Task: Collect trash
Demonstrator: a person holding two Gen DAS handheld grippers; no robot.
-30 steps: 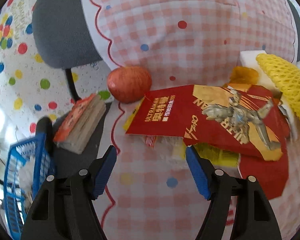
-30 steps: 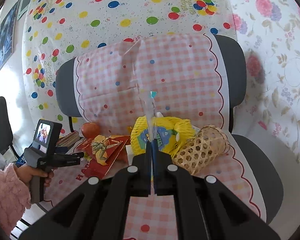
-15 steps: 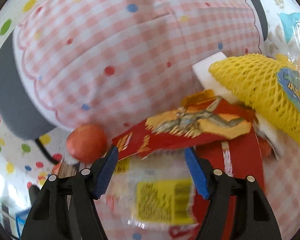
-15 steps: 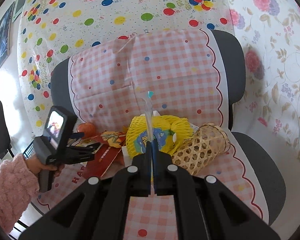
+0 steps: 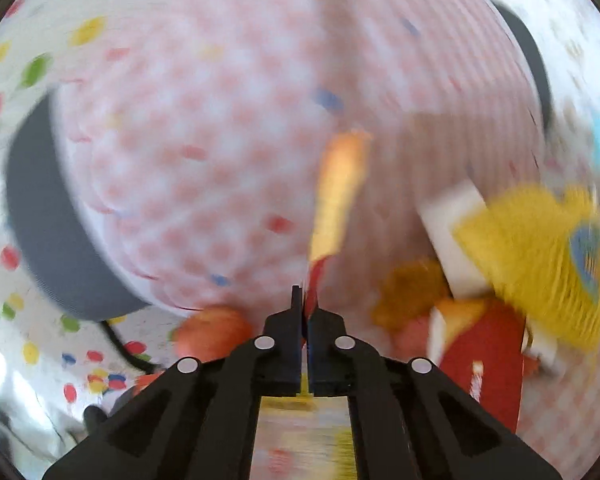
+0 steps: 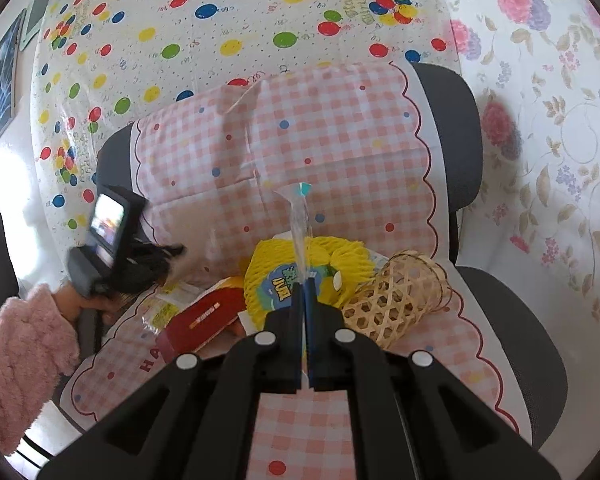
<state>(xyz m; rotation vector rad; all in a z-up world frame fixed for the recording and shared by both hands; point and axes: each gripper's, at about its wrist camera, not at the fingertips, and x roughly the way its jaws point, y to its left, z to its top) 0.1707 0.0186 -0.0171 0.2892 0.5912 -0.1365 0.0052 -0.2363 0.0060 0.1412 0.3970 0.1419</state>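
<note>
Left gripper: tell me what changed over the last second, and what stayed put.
The left gripper has just closed on the red wrapper and lifted it edge-on off the chair. The right gripper stays shut on the clear wrapper. The yellow net, wicker basket and apple have not moved.

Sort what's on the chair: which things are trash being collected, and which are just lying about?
Trash:
- red card wrapper, pinched in the left gripper
- clear plastic wrapper, pinched in the right gripper
- yellow foam net
- red packet

Lying about:
- apple
- wicker basket
</note>
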